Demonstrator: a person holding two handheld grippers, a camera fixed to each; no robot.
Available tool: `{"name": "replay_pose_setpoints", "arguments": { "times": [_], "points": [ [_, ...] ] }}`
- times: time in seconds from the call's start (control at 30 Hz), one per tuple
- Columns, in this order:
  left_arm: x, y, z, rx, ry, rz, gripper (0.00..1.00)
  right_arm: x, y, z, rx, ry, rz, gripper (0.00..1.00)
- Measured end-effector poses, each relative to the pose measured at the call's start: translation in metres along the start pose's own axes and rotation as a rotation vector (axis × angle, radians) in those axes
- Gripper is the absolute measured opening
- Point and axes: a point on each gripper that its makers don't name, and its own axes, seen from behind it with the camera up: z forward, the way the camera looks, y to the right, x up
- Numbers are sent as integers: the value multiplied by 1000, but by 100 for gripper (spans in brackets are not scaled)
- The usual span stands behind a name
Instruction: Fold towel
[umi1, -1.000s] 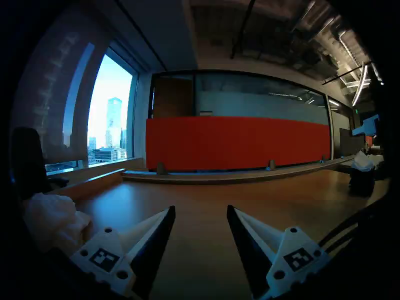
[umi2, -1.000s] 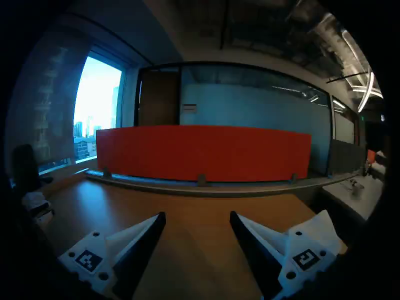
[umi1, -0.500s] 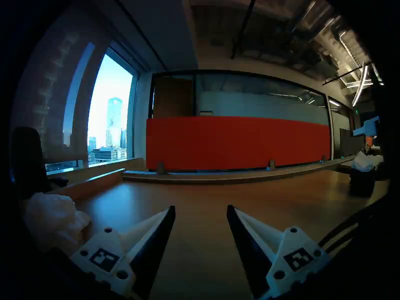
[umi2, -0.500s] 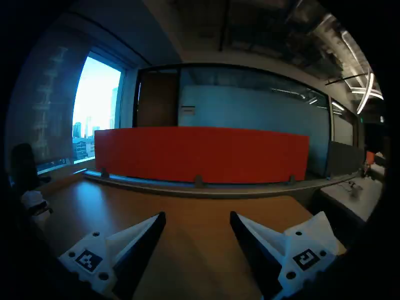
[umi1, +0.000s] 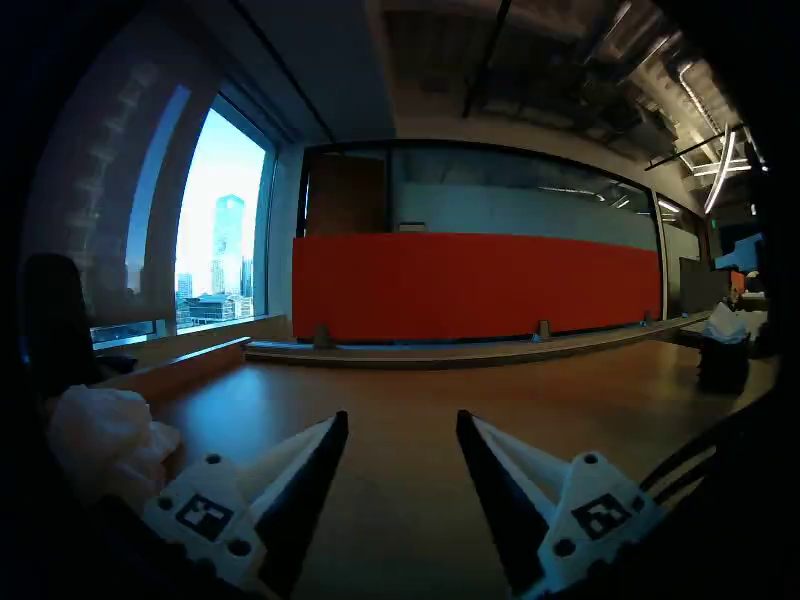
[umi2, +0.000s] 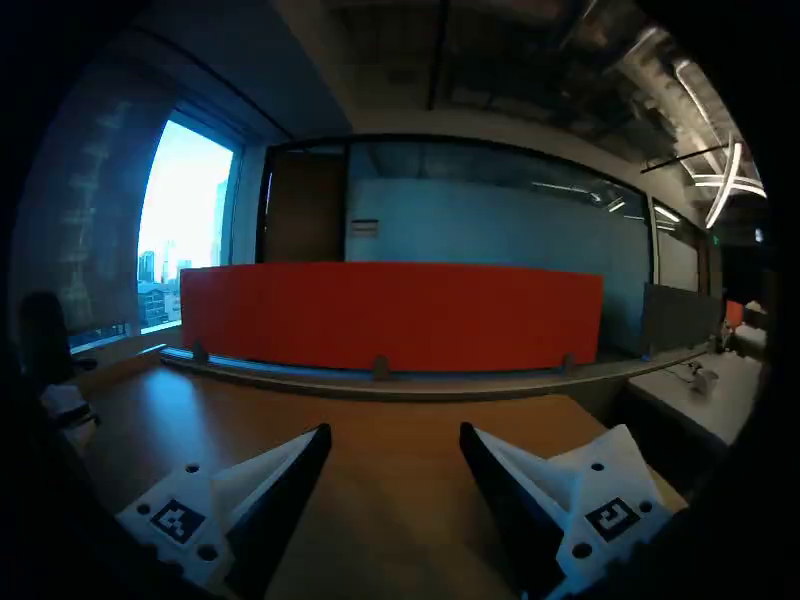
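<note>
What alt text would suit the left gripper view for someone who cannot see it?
The open hand-held gripper points across a wooden table, holding nothing. A crumpled white cloth lies at the left; a red partition and a bright window stand beyond.

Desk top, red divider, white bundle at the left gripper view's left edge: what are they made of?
Desk top: wood or wood-look laminate, smooth and semi-gloss; it mirrors the window light. Red divider: flat and matte with no glare; fabric or painted board, cannot tell which. White bundle: soft cloth in crumpled folds, probably the towel.
</note>
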Motion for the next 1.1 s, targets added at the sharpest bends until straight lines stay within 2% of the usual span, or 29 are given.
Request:
{"name": "replay_pose_setpoints", "arguments": {
  "times": [0.07, 0.37, 0.67, 0.97, 1.1],
  "points": [
    [0, 0, 0, 0, 0, 0, 89, 0, 3, -2, 0, 6, -4, 99],
    [-1, 0, 0, 0, 0, 2, 89, 1, 11, -10, -3, 37, -20, 99],
    [-2, 0, 0, 0, 0, 1, 89, -2, 17, -12, -8, 85, -5, 99],
    [-4, 0, 1, 0, 1, 1, 89, -28, 37, -13, -50, 110, 33, 99],
    [-4, 1, 1, 0, 1, 1, 89, -41, 38, -13, -45, 119, 50, 99]
  ]
}}
